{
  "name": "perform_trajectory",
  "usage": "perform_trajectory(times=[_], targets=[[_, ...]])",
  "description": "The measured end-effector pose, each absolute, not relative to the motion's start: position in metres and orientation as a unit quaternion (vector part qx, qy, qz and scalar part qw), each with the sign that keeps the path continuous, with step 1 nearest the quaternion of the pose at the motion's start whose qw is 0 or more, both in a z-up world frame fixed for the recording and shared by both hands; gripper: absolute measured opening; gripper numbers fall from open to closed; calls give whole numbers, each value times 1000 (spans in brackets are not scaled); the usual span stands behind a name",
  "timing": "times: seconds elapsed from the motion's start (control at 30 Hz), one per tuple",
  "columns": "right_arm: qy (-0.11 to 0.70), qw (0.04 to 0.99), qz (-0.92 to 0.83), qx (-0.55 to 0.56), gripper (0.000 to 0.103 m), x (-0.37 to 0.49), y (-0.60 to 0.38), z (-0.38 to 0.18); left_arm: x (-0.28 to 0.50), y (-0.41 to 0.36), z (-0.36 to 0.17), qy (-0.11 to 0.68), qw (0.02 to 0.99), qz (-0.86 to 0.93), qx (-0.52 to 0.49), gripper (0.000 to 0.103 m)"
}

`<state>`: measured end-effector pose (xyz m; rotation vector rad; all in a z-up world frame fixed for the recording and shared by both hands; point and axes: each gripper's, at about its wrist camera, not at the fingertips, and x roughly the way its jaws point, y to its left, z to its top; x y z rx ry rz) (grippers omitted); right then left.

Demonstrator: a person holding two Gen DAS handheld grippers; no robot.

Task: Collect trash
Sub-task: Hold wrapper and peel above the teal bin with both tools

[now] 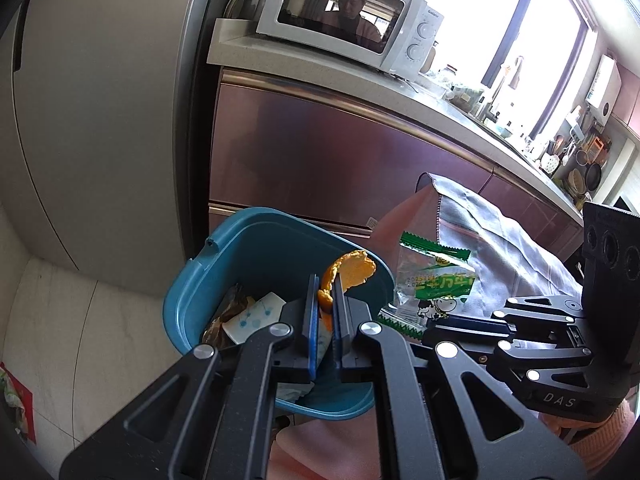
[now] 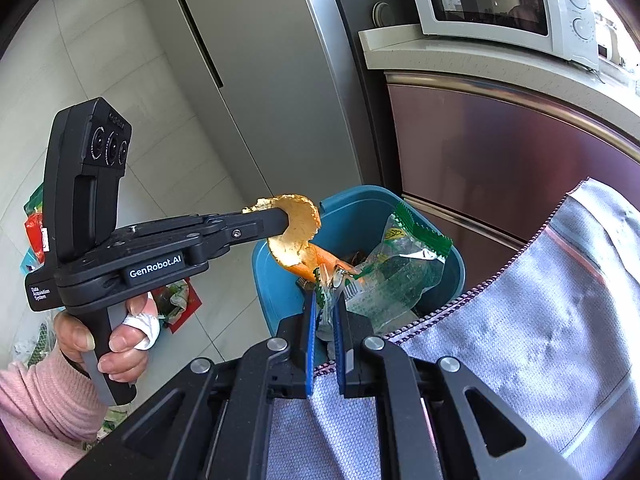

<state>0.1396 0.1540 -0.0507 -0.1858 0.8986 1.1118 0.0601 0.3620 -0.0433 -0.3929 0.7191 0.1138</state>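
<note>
A blue trash bin point(image 1: 256, 248) point(image 2: 360, 208) stands on the floor with wrappers and scraps inside. My left gripper point(image 1: 325, 280) is shut on an orange peel point(image 1: 352, 270) and holds it over the bin's mouth. From the right wrist view, the same left gripper point(image 2: 280, 218) pinches the peel point(image 2: 294, 236) at the bin's left rim. My right gripper point(image 2: 325, 286) is shut on a clear plastic wrapper with green edges point(image 2: 394, 264) point(image 1: 434, 280), also over the bin. In the left wrist view my right gripper's fingertips are hidden behind the wrapper.
A grey cloth point(image 2: 540, 320) point(image 1: 480, 220) is draped at the right, close to the bin. Behind stand a fridge point(image 2: 248, 80), a maroon cabinet point(image 1: 340, 152) and a microwave point(image 1: 348, 16) on the counter. Litter point(image 2: 176, 300) lies on the floor at left. A hand in a pink sleeve point(image 2: 112, 340) holds the left gripper's handle.
</note>
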Motion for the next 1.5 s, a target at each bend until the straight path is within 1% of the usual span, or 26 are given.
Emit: perform_trajectory(times=[0.83,1.5], targets=[[424,748,500,-101,7,148,172,-57,73,363,-61,364,909,55,-195,6],[440,742,491,-120,7,152,183,-64,89,364,-86,387,898,59,-200,6]])
